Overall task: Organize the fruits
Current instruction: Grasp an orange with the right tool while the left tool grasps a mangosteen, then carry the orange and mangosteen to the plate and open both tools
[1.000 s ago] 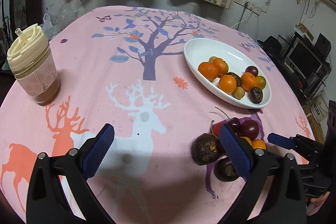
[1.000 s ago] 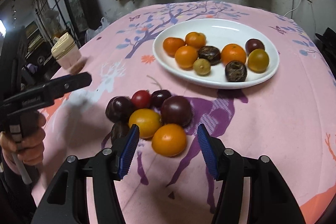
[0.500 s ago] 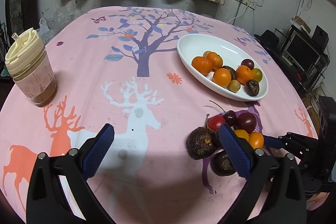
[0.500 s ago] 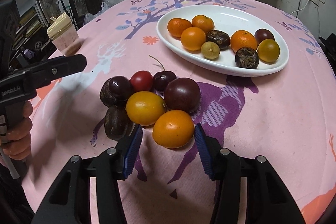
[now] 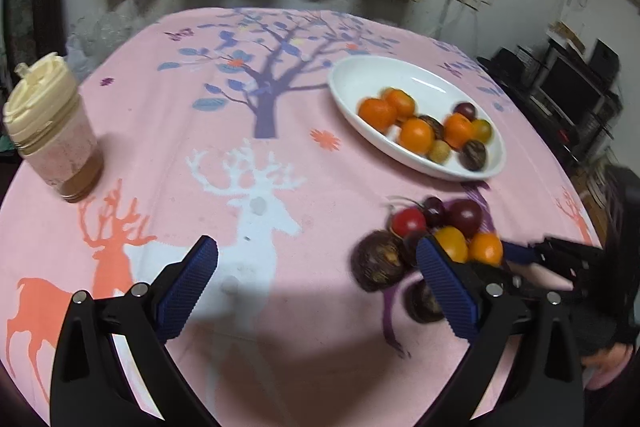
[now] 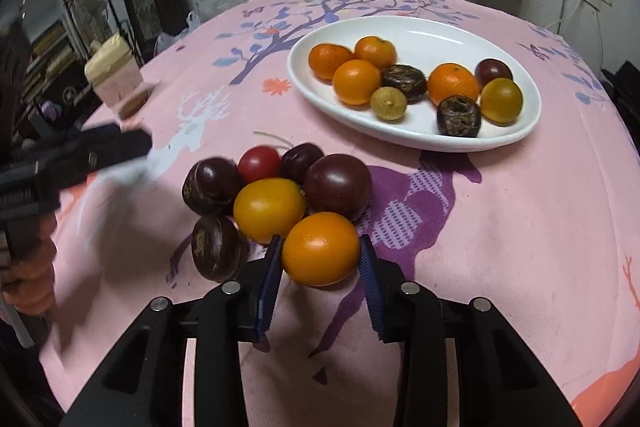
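Observation:
A pile of loose fruit lies on the pink cloth: an orange (image 6: 320, 249), a yellow fruit (image 6: 269, 203), a dark plum (image 6: 338, 186), a red cherry tomato (image 6: 259, 163) and dark wrinkled fruits (image 6: 211, 185). My right gripper (image 6: 320, 259) has its blue pads on either side of the orange and touching it; the orange rests on the cloth. A white oval plate (image 6: 416, 31) behind holds several oranges and dark fruits. My left gripper (image 5: 316, 263) is open and empty above the cloth, left of the pile (image 5: 448, 227). The plate also shows in the left wrist view (image 5: 360, 79).
A lidded cup (image 5: 52, 131) with a brown drink stands at the table's left side, also seen in the right wrist view (image 6: 116, 79). The round table drops away at its edges. Shelves and electronics (image 5: 572, 87) stand beyond the right edge.
My right gripper has moved forward onto the pile and narrowed its jaws around the orange. My left gripper has shifted only slightly and stays open.

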The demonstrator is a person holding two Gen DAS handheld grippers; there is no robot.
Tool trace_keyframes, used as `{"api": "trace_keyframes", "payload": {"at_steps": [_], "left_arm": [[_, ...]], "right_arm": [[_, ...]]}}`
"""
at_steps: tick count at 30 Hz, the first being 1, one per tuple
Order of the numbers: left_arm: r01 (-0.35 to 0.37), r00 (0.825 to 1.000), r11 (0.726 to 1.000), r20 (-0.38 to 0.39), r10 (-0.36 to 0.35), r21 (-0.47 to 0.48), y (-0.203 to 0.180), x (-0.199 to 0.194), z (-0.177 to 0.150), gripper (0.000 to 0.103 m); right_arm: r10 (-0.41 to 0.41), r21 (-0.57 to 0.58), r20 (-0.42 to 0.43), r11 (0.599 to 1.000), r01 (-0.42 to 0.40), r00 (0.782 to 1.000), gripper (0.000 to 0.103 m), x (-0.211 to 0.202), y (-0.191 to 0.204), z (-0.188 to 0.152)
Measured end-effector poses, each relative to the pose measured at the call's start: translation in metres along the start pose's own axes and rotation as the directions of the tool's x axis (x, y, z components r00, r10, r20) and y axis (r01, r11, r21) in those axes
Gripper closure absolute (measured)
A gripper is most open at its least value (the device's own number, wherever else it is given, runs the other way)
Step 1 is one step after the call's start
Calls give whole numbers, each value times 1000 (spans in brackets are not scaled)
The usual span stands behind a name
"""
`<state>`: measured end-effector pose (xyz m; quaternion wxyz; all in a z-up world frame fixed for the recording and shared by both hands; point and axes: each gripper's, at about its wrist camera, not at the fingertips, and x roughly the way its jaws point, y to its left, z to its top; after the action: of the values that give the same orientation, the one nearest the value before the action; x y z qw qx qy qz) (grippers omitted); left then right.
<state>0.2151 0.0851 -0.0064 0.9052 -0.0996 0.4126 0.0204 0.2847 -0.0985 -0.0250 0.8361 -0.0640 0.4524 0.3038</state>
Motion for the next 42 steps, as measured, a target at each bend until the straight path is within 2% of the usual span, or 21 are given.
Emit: {"api": "trace_keyframes", "payload": {"at_steps": [2,4,5,7,9,11,13,15,23,26,31,35,37,39,42], "left_arm": [[72,997,997,-18,-71,40,-7,-2,-6,6],[144,989,982,-33,-141,118,-21,-7,-15,16],[172,985,972,-46,-167,162,-29,-7,-21,25],[214,977,947,-77,-201,239,-46,-6,-33,36],[212,977,929,-101,-190,304,-60,-1,-45,47],[182,983,922,-95,-159,343,-71,5,-50,49],[177,984,920,-98,-151,350,-75,11,-51,50],[180,982,921,-109,-151,346,-77,16,-50,59],[115,992,934,-92,-88,340,-82,33,-41,59],[105,991,936,-117,-69,335,-79,39,-45,68],[141,987,945,-120,-109,296,-70,33,-45,69],[182,983,940,-63,-171,289,-68,6,-42,69],[206,978,932,-24,-208,297,-69,-8,-32,69],[206,976,928,5,-219,311,-72,-14,-16,69],[157,983,934,44,-180,322,-77,-2,26,69]], "right_arm": [[4,38,22,999,-5,1000,65,-6,-8,3],[3,72,33,997,-6,999,65,-9,-15,5],[8,88,33,996,-11,999,65,-9,-18,5],[10,111,28,994,-13,1000,65,-8,-22,6],[4,114,26,994,-7,1000,65,-7,-23,6],[1,111,27,994,-4,1000,65,-7,-22,6],[2,107,36,994,-6,999,65,-10,-21,5],[7,101,44,995,-12,999,65,-12,-19,5],[8,85,54,996,-13,998,65,-16,-14,6],[9,90,54,996,-14,998,65,-16,-13,5],[10,100,49,995,-15,999,65,-16,-16,5],[19,99,89,995,-28,996,65,-22,-16,5],[-18,106,173,994,-1,985,65,-33,-17,8],[-75,145,256,989,39,964,65,-41,-20,14],[-171,209,322,972,107,931,65,-43,-33,30]]}}
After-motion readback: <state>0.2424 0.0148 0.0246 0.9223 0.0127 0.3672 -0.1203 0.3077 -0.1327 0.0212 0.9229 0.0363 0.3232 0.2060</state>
